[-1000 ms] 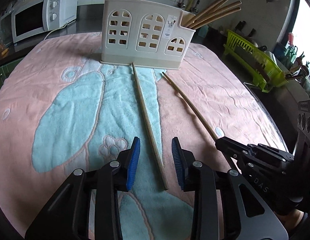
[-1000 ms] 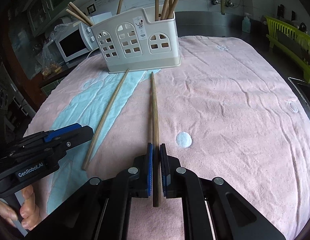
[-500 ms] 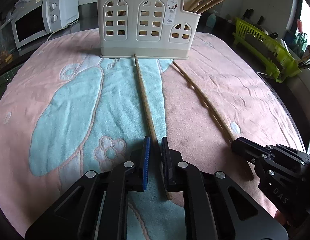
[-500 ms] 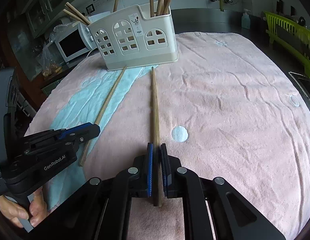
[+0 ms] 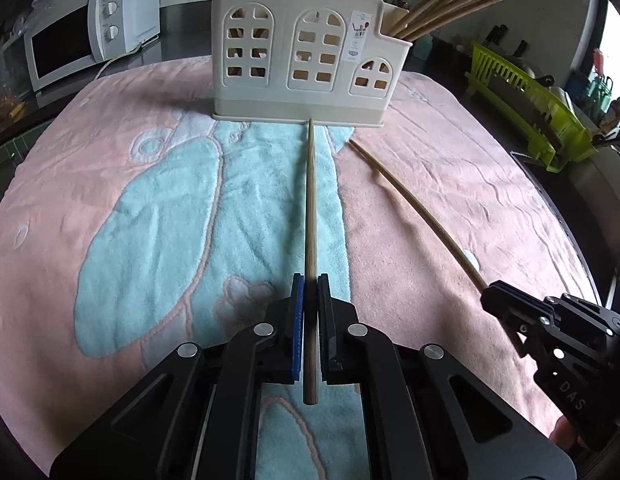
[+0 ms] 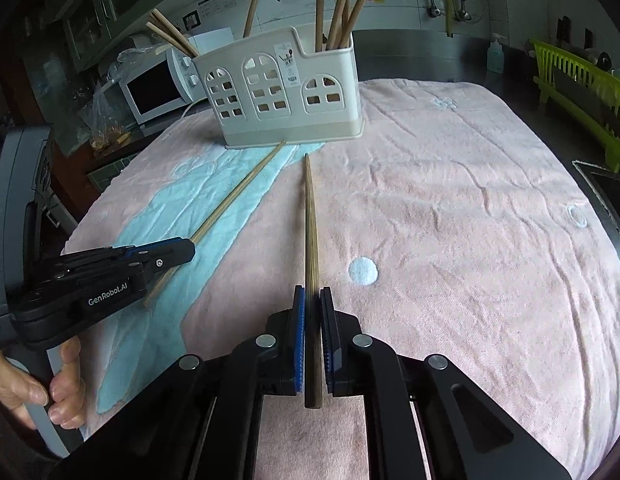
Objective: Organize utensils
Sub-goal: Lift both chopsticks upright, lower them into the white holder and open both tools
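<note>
A cream utensil holder [image 5: 305,56] with arched window cut-outs stands at the far side of the towel and holds several wooden chopsticks; it also shows in the right wrist view [image 6: 283,92]. My left gripper [image 5: 310,284] is shut on the thick end of a wooden chopstick [image 5: 310,208] whose tip points at the holder's base. My right gripper [image 6: 313,296] is shut on a second, darker chopstick [image 6: 310,224] that also points toward the holder. Each gripper shows in the other's view, the left gripper [image 6: 165,252] and the right gripper [image 5: 506,300].
A pink and light blue towel [image 5: 450,184] covers the table. A white microwave [image 5: 85,40] stands at the back left. A green dish rack [image 5: 530,104] stands on the right, beyond the table edge.
My left gripper moved forward over the left chopstick and shut on it. My right gripper stayed shut on its chopstick and drew slightly back.
</note>
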`<state>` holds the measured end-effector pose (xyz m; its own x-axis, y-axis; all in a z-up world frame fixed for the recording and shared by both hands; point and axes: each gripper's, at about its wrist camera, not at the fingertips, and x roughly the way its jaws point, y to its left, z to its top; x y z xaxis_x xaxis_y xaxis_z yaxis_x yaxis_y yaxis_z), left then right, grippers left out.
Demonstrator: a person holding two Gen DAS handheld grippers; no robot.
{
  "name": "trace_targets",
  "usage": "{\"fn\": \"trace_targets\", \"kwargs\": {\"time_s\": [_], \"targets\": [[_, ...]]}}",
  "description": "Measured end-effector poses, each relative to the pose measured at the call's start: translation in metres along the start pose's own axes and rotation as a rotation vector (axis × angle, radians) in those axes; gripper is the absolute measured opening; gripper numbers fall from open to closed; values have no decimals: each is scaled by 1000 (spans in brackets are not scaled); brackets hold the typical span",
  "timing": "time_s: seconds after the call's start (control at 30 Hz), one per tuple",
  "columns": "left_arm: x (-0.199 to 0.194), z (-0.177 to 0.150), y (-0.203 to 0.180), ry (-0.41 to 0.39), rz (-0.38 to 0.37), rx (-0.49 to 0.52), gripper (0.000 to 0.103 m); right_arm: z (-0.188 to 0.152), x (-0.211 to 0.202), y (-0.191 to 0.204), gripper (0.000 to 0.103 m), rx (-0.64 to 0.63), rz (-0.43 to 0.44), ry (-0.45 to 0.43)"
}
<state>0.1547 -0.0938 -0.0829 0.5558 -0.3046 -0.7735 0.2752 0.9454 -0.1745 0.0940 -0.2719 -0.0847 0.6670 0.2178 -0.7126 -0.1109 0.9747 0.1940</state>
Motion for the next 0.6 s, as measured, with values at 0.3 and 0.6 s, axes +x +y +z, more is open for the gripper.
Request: {"fn": "trace_targets", "kwargs": {"time_s": [0.3, 0.6], "targets": [[-51, 27, 15, -177, -39, -21, 5, 40, -50, 11, 7, -47, 8, -165], [-72, 60, 28, -278, -68, -14, 5, 94, -62, 17, 7, -92, 43, -223]]}}
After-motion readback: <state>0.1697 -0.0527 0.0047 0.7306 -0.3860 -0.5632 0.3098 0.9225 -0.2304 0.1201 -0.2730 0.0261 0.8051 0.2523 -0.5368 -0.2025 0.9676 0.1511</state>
